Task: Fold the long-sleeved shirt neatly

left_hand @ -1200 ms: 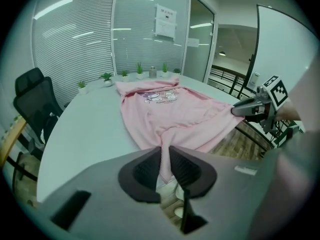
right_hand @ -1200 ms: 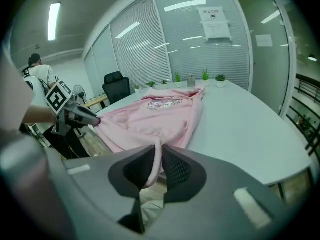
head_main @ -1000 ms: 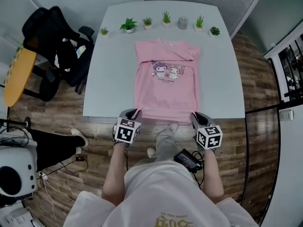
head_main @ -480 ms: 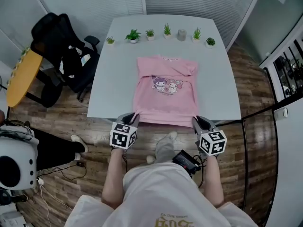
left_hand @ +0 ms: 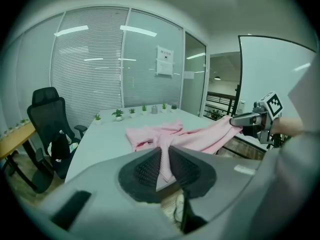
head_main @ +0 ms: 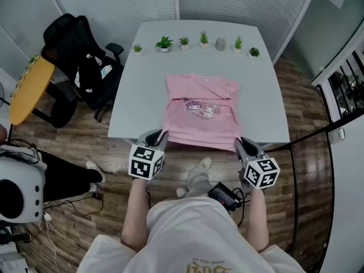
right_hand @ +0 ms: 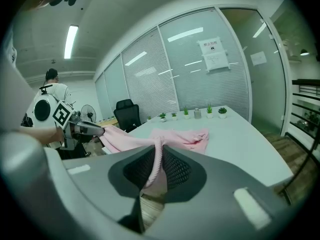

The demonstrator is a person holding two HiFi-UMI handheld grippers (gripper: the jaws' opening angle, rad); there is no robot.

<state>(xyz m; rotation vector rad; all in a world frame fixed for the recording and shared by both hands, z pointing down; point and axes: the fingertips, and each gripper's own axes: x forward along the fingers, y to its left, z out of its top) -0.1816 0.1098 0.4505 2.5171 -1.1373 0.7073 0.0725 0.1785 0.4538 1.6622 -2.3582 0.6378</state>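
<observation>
Nearest, over the wood floor (head_main: 307,169) just off the near edge of the worktop (head_main: 136,95): left gripper (head_main: 161,134) and right gripper (head_main: 239,144), level with each other and well apart. Pinches a bunched fold of the pink shirt (head_main: 202,115) at the hem's left corner with the left fingers (left_hand: 147,171), ribbed pads closed on the cloth. Does the same at the hem's right corner with the right fingers (right_hand: 175,169), a twisted rope of cloth running up between them. Holds the hem stretched between the two, up clear of the worktop and sloping down and away to the rest of the cloth.

Farther on, mid-worktop: body of the shirt lying flat, cartoon print up, a fold across the chest at the right, collar toward the far side.

Beyond that, bare worktop, then a row of small plants (head_main: 183,41) with a grey pot (head_main: 220,43) among them along the far edge. Off to the left, a black chair (head_main: 74,50).
</observation>
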